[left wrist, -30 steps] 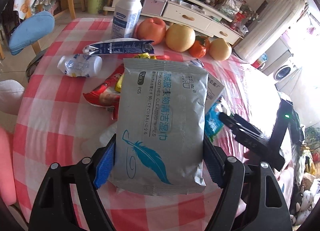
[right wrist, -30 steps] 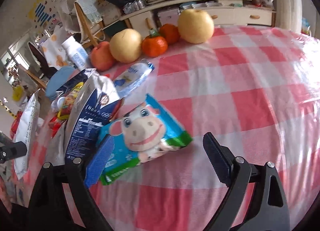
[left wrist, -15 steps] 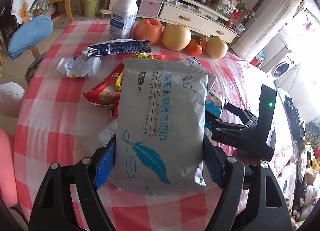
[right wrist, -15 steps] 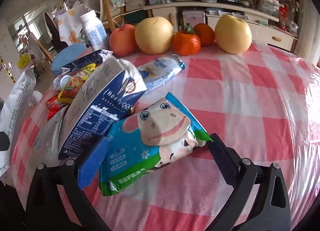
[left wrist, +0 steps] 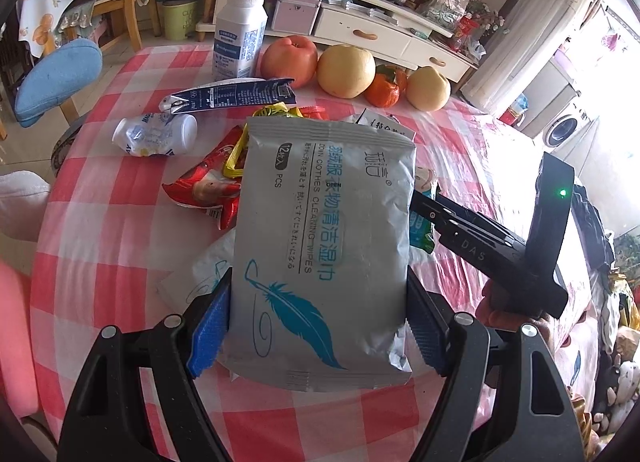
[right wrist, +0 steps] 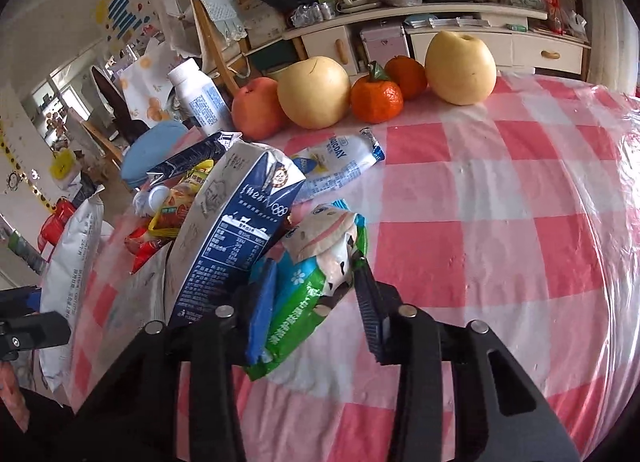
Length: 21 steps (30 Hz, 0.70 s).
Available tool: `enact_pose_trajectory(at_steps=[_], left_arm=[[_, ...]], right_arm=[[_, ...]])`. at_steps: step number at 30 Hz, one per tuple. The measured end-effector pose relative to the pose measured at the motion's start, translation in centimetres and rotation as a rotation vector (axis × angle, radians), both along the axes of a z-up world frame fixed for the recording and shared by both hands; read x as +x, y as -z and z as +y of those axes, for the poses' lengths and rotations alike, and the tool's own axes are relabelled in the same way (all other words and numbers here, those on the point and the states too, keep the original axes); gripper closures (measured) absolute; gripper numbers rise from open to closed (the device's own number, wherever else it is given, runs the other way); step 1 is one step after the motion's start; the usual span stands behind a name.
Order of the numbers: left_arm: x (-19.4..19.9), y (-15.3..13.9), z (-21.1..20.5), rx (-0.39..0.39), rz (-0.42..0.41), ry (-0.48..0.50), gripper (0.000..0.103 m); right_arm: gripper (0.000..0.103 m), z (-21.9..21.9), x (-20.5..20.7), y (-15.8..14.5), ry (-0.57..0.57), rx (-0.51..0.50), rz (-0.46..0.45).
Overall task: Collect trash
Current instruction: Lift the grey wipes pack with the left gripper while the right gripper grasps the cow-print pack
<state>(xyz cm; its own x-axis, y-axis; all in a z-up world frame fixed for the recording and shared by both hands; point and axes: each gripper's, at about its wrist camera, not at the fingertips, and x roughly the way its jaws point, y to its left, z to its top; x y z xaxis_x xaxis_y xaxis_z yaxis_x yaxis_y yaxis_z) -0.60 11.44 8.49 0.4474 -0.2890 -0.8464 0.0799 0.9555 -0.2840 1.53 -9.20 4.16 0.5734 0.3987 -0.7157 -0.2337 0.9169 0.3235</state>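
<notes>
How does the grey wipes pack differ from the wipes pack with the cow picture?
The grey wipes pack is plain silver with a blue feather; the cow wipes pack is blue and green with a cartoon cow. The grey one is flat and smooth in the left gripper; the cow one is crumpled as the right gripper is closing on it. Both are soft packs between jaws.
</notes>
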Motion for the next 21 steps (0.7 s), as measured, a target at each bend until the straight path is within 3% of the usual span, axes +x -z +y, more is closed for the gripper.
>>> enact_pose_trajectory(at_steps=[5, 12, 15, 21], left_arm=[[-0.4, -0.1, 0.1, 0.004, -0.004, 0.008, 0.025], [-0.6, -0.2, 0.6, 0.009, -0.017, 0.000, 0.025], [-1.0, -0.8, 0.7, 0.003, -0.045, 0.008, 0.031], [-1.3, -0.3, 1.0, 0.003, -0.031, 0.027, 0.031]], right_arm=[[0.046, 1.5, -0.3, 0.8, -0.001, -0.049, 0.010], [0.065, 2.5, -0.5, 0.9, -0.024, -0.076, -0.034], [0.068, 2.3, -1.0, 0.8, -0.010, -0.062, -0.031], [0.070, 1.9, -3.1, -0.2, 0.035, -0.081, -0.062]])
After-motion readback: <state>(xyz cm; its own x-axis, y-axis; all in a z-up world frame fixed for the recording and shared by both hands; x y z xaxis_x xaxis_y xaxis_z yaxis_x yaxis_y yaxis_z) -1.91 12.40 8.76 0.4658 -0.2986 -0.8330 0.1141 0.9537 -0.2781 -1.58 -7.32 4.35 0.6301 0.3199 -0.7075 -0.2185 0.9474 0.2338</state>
